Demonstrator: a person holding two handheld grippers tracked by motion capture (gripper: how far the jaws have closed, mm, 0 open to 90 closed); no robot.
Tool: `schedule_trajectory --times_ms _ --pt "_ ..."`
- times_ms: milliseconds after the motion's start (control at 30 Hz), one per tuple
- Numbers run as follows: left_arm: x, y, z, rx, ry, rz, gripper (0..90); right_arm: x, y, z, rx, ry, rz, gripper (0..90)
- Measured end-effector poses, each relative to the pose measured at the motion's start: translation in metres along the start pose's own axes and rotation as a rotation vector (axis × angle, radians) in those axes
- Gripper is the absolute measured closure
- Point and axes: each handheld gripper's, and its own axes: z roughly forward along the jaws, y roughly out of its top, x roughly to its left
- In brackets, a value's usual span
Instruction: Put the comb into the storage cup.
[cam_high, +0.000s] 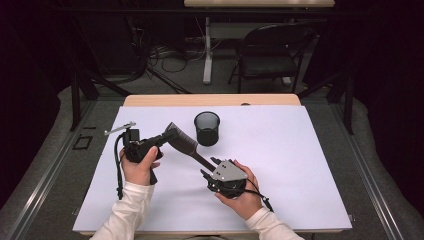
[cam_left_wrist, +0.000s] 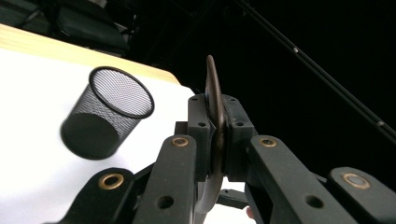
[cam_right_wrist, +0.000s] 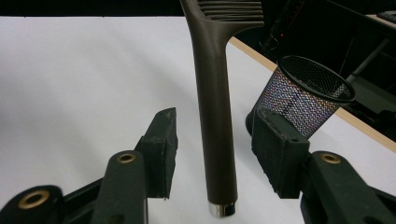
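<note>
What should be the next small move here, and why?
Probably close the right gripper on the comb handle. Its jaws stand open on both sides of the handle without touching, while the left gripper clamps the comb's head end.

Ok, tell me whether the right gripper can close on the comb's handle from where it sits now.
Probably yes. The right gripper is open, and the comb's handle runs straight between its fingers with a gap on each side. Nothing lies between them. The left gripper holds the comb's toothed end.

White table sheet (cam_high: 280, 165) brightly lit from overhead, surroundings near black; soft short shadows, mild glare, jaws close to lens slightly blurred.
</note>
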Motion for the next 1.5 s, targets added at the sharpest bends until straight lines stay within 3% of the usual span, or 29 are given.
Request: schedule_trajectory --times_ms 233,567,1267,1500 --pt "0.002 0.002 -0.005 -0.029 0.031 0.019 84.6 -0.002 0.0 -0.001 0.005 0.003 0.011 51.1" --pt "0.007 0.004 -0.013 -0.082 0.059 0.012 84.6 -0.006 0.0 -0.001 0.014 0.007 0.051 46.1" --pt "0.012 0.009 -0.023 -0.149 0.126 0.038 84.7 -0.029 -0.003 -0.002 0.048 0.002 0.141 41.3" --pt "0.012 0.009 -0.022 -0.168 0.143 0.076 84.7 -0.039 -0.006 -0.002 0.049 -0.002 0.168 37.5"
